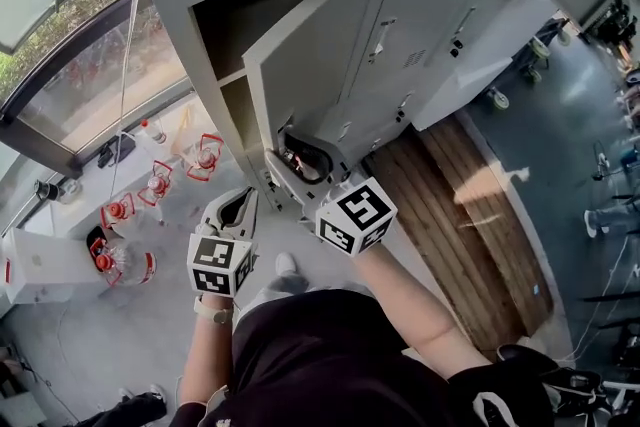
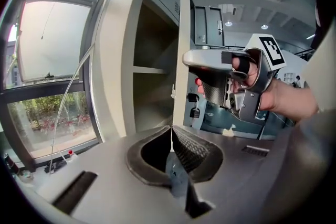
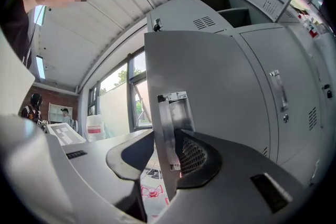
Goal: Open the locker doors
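Gently does it: your right gripper (image 3: 170,157) has its jaws clamped on the free edge of the locker door (image 3: 210,76). The recessed handle (image 3: 170,128) sits between them, with the meshed pad against its far side. The door stands partly open, swung out from the cabinet. The open compartment (image 1: 240,35) lies beyond the jaw tips and off to their left.

To do this step well, I'd judge you should draw the edge toward yourself along the arc of the hinge rather than straight back. Let your wrist turn with the door so the pads don't twist off the thin sheet metal. A slip looks like the likeliest fault, since the bite seems shallow. The neighbouring doors (image 1: 420,25), to the right of the tool, look closed, so more of the task remains.

Your right forearm reaches forward and slightly across, with the marker cube (image 1: 355,215) tipped up toward you. The left gripper (image 2: 171,147) hangs just to the left of it, jaws together on nothing. It points at the door's edge and is clear of it.
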